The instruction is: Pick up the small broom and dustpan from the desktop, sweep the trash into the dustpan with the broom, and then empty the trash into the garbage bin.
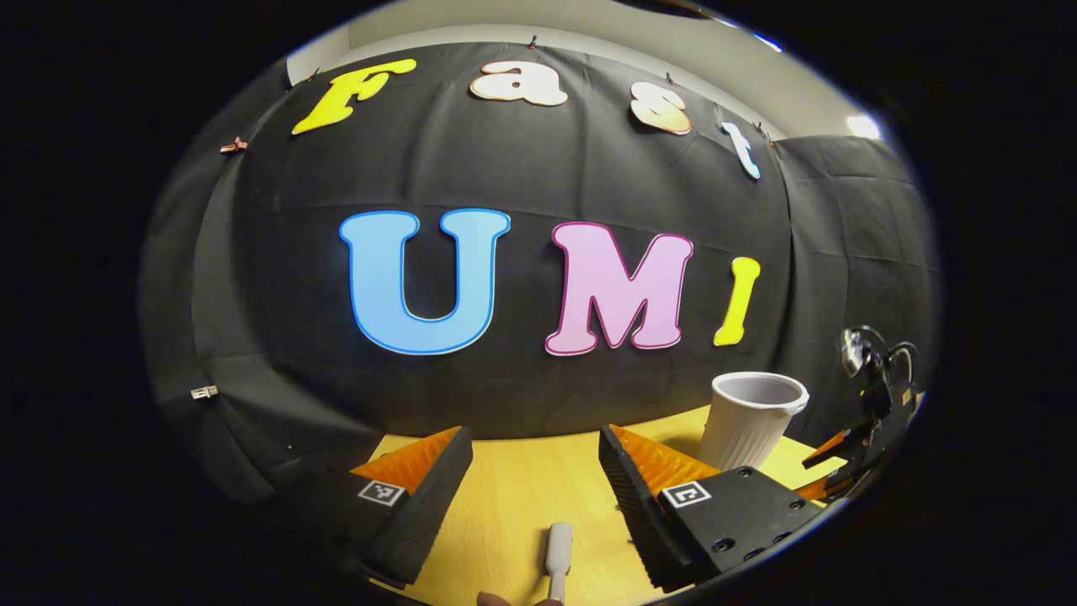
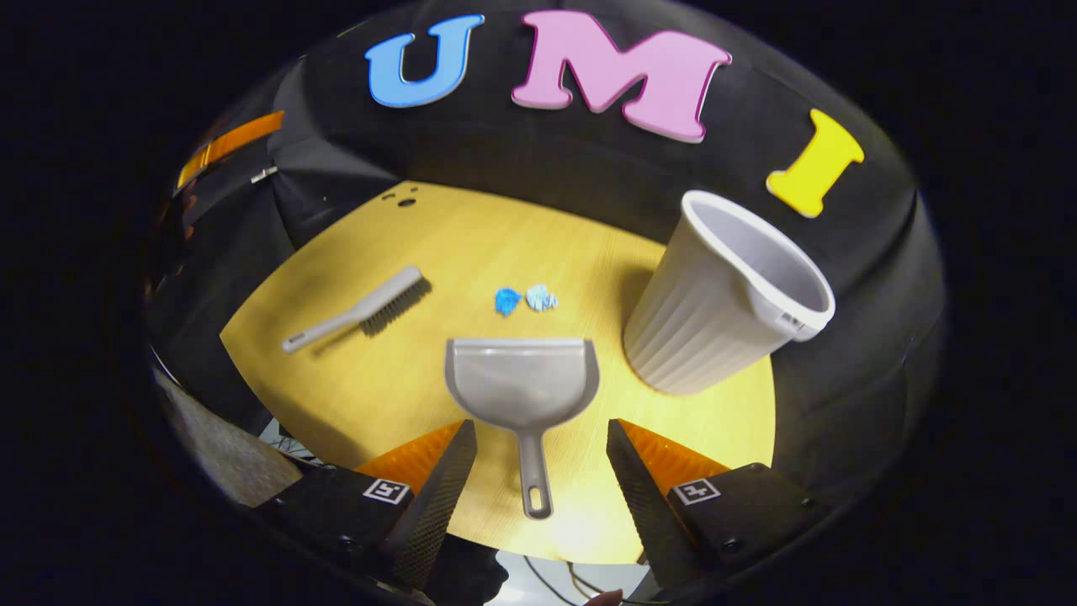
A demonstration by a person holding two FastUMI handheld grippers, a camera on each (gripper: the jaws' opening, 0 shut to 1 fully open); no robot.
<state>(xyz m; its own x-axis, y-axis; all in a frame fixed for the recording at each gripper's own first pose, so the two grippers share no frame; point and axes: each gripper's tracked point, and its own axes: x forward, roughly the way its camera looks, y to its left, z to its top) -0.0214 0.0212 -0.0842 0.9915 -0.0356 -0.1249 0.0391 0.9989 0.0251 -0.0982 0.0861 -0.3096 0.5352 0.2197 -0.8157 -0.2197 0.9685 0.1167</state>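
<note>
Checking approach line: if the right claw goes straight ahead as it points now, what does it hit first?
The dustpan: its handle lies between the open fingers of the right claw, pan just beyond. Past it sit the blue trash bits. Height above the desktop is unclear.

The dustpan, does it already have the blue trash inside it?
No, the dustpan is empty, and the blue trash lies on the table just beyond its front edge.

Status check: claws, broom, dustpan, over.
Both claws open, empty: left claw over broom handle, right claw straddling dustpan handle. Blue trash unswept. Bin upright, nothing blocking.
</note>
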